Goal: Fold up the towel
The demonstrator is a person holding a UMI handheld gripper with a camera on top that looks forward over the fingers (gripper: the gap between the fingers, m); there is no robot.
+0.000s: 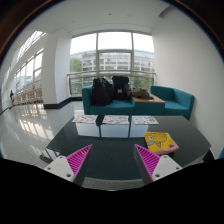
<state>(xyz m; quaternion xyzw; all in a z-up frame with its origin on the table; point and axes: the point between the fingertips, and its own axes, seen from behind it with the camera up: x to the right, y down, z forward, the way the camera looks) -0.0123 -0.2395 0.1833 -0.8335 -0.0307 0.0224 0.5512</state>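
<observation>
My gripper (113, 148) is open and holds nothing. Its two fingers with pink pads (78, 158) are spread wide over the near part of a dark glossy table (110, 138). Only the bare dark tabletop and its grey front edge (112, 182) lie between the fingers. I cannot make out a towel anywhere in this view.
A yellow packet (160, 142) lies on the table just beyond the right finger. Several printed sheets (115, 120) lie along the table's far edge. A white object (48, 156) is by the left finger. Beyond stand a teal sofa (170, 100) with black bags (102, 90) and large windows.
</observation>
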